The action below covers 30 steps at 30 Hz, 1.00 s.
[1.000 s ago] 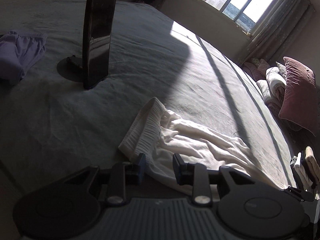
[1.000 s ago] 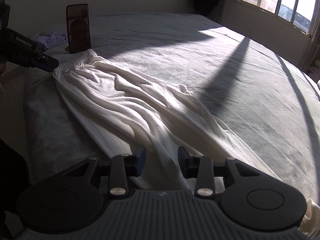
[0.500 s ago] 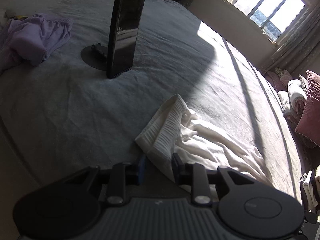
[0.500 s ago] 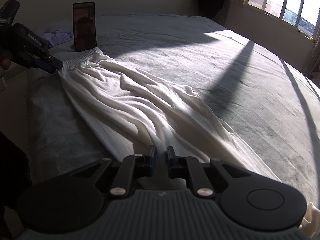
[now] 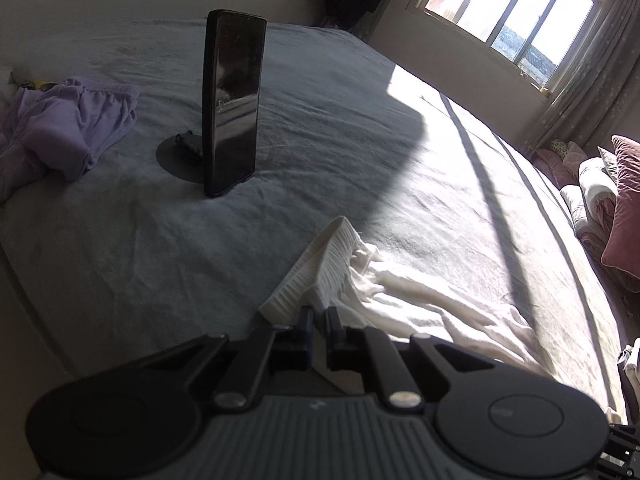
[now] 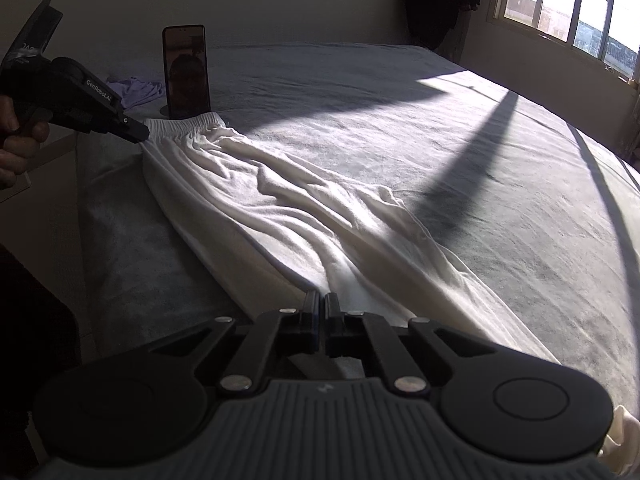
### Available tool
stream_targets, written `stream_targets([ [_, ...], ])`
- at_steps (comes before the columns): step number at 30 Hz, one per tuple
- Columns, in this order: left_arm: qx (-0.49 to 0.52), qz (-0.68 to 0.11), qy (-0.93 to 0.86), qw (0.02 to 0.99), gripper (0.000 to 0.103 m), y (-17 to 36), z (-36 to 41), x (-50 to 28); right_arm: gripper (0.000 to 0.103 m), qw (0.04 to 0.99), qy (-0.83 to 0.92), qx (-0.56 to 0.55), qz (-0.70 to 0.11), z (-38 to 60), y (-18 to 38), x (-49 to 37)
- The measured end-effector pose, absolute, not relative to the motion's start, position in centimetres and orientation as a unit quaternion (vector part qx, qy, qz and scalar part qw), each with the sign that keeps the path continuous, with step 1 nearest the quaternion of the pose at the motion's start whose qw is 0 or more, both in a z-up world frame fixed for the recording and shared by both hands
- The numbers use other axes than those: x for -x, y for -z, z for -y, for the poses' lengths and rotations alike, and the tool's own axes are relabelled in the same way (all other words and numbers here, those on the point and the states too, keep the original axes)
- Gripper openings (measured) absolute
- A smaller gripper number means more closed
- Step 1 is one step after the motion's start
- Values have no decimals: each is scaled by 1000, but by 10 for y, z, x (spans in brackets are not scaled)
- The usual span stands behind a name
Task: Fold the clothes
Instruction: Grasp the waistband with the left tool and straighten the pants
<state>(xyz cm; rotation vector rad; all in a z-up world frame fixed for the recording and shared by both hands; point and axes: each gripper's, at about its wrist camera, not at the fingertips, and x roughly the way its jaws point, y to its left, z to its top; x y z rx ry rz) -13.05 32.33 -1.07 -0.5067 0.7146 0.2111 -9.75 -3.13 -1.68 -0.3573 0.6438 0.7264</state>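
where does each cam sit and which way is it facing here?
Left wrist: on the left gripper, looking down at the white trousers' waistband; only its fingers show.
Right wrist: on the right gripper, looking along the white trousers toward the left gripper and a hand.
Shared: trousers, phone, bed.

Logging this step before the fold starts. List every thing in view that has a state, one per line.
white trousers: spread lengthwise on the bed, wrinkled, not yet folded
left gripper: shut on the trousers' waistband corner
right gripper: shut on the trousers near the leg end
phone: upright on a round stand
lilac garment: crumpled, unfolded
bed cover: flat, partly sunlit
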Motion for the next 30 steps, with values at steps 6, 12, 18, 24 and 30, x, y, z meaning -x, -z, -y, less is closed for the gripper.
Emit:
stream_targets([
  [6, 251, -342, -111, 899, 5, 13, -329, 133, 2, 853, -372, 178, -319, 34, 18, 102],
  [12, 285, -323, -98, 897, 5, 16, -338, 137, 2, 845, -383, 170, -331, 31, 21, 103],
  [18, 262, -377, -132, 879, 5, 34, -341, 126, 2, 831, -392, 167, -357, 25, 28, 100],
  [24, 263, -385, -131, 875, 9, 33, -342, 127, 9, 823, -379, 171, -386, 19, 36, 95],
  [30, 216, -316, -156, 911, 28, 4, -331, 135, 24, 820, -359, 90, -437, 37, 17, 76],
])
